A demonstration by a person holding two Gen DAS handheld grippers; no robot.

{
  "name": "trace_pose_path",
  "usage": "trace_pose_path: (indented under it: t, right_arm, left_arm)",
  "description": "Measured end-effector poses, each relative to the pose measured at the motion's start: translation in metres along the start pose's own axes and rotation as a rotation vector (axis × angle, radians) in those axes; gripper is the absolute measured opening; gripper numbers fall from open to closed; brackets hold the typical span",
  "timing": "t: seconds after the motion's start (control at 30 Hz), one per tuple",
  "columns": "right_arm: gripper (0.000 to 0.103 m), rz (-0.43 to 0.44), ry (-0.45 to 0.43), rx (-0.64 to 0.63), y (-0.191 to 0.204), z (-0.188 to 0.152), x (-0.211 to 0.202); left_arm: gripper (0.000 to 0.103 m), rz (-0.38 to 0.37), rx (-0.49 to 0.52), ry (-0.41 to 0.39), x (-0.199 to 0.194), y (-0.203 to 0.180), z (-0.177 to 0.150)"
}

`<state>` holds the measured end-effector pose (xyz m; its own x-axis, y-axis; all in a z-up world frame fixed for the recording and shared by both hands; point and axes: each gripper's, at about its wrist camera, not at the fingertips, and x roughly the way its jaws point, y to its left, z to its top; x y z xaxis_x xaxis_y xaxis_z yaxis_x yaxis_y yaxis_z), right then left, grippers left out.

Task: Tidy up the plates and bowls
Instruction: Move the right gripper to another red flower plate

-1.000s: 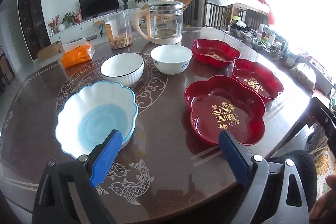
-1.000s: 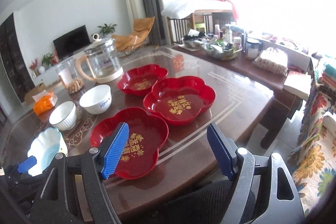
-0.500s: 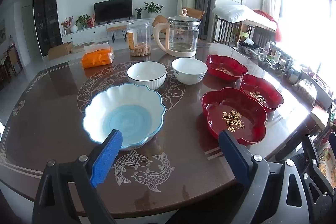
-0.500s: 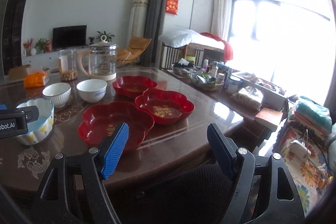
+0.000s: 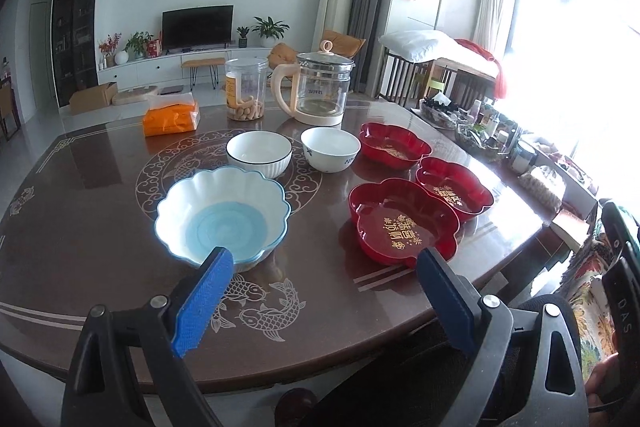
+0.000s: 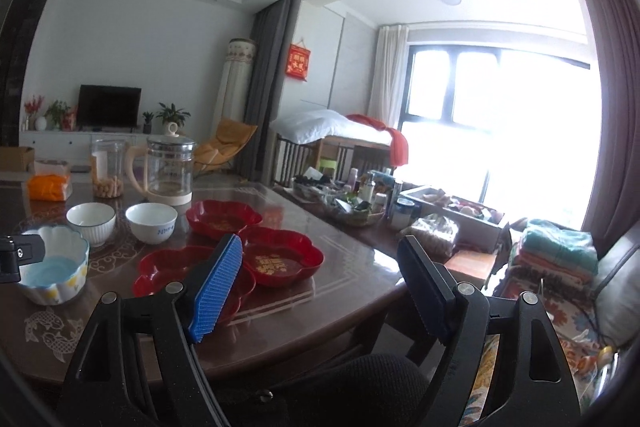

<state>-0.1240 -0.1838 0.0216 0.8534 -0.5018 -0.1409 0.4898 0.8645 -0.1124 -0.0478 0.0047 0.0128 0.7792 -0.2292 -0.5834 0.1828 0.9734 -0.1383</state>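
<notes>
Three red flower-shaped plates lie on the brown table (image 5: pixel 100 187): a near one (image 5: pixel 402 227), a middle one (image 5: pixel 454 189) and a far one (image 5: pixel 394 145). A scalloped blue and white bowl (image 5: pixel 222 213) sits left of them. A ribbed white bowl (image 5: pixel 259 151) and a plain white bowl (image 5: pixel 330 149) stand behind it. My left gripper (image 5: pixel 320 279) is open and empty, above the table's front edge. My right gripper (image 6: pixel 320 263) is open and empty, held off the front right edge, with the near red plate (image 6: pixel 168 271) behind its left finger.
A glass kettle (image 5: pixel 318 87), a snack jar (image 5: pixel 245 89) and an orange tissue pack (image 5: pixel 171 115) stand at the back of the table. A cluttered side table (image 6: pixel 360 199) runs along the right. A black chair back (image 6: pixel 340 387) is below my grippers.
Both grippers have pulled back from the table and tilted up, so more of the room shows. Both stayed open. The dishes have not moved.
</notes>
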Motion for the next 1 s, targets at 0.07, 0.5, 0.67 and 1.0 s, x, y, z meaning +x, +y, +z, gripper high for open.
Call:
trace_pose_path:
  t: [0.07, 0.5, 0.67, 1.0]
  right_arm:
    - [0.083, 0.009, -0.044, 0.092, -0.017, 0.010, -0.013]
    - [0.089, 0.405, 0.329, 0.266, -0.056, 0.017, 0.082]
    - [0.089, 0.432, 0.636, 0.275, -0.064, -0.008, 0.162]
    - [0.089, 0.387, 0.912, 0.252, -0.100, -0.014, 0.322]
  left_arm:
    - [0.093, -0.018, 0.011, 0.013, -0.001, -0.003, -0.005]
    - [0.093, -0.033, 0.105, 0.216, 0.042, -0.017, 0.009]
    - [0.093, -0.120, 0.156, 0.295, 0.093, -0.035, 0.059]
    - [0.092, -0.164, 0.215, 0.540, 0.275, -0.112, 0.138]
